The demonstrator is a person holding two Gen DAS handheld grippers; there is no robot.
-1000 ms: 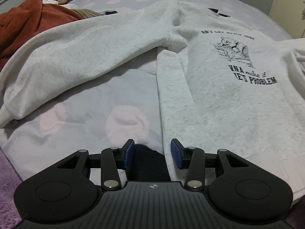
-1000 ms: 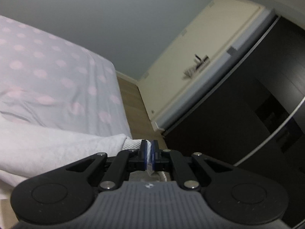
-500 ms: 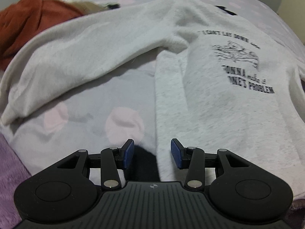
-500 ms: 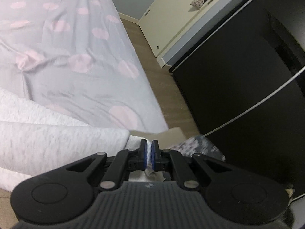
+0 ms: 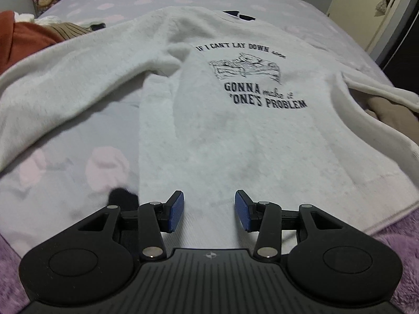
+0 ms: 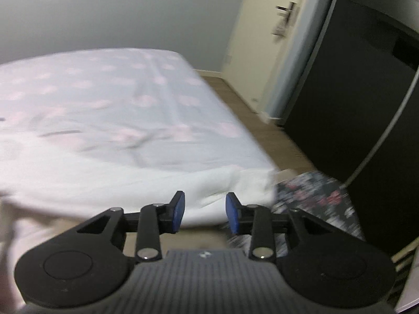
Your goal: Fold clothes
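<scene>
Folding has barely begun: sweatshirt lies spread on bed, sleeves out, while my left claw and right claw both gape wide, holding nothing.

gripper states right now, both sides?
Left gripper: open, holding nothing, fingers over the hem of the grey sweatshirt.
Right gripper: open, holding nothing, white fabric just ahead.

Sweatshirt print: "IF I CAN'T LAY DOWN"; "GONNA"; "ONE'S PROBLEM"
</scene>
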